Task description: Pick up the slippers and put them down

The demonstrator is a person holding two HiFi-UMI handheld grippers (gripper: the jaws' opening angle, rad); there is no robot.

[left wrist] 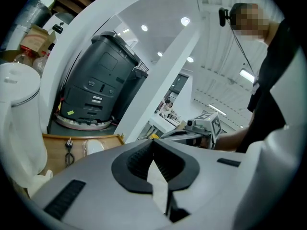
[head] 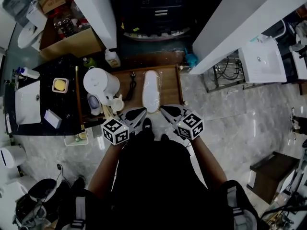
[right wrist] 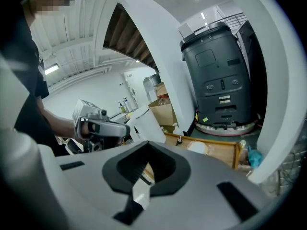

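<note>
A white slipper point(head: 151, 91) lies lengthwise on a low wooden tray point(head: 173, 83) on the floor in front of me. It also shows small in the left gripper view, the slipper point(left wrist: 93, 146), and in the right gripper view, the slipper point(right wrist: 197, 147). My left gripper point(head: 138, 112) and right gripper point(head: 166, 110) hang side by side just short of the slipper's near end, above the tray's near edge. Both point forward. The left gripper point(left wrist: 153, 145) has its jaws closed together with nothing between them. So does the right gripper point(right wrist: 146, 150).
A white kettle point(head: 100, 83) and a black plug with its cable point(head: 132, 83) share the tray's left side. A dark counter with a white sink point(head: 27, 102) stands to the left. A big dark grey machine point(left wrist: 103, 80) stands beyond the tray. White slanted beams point(head: 240, 18) flank it.
</note>
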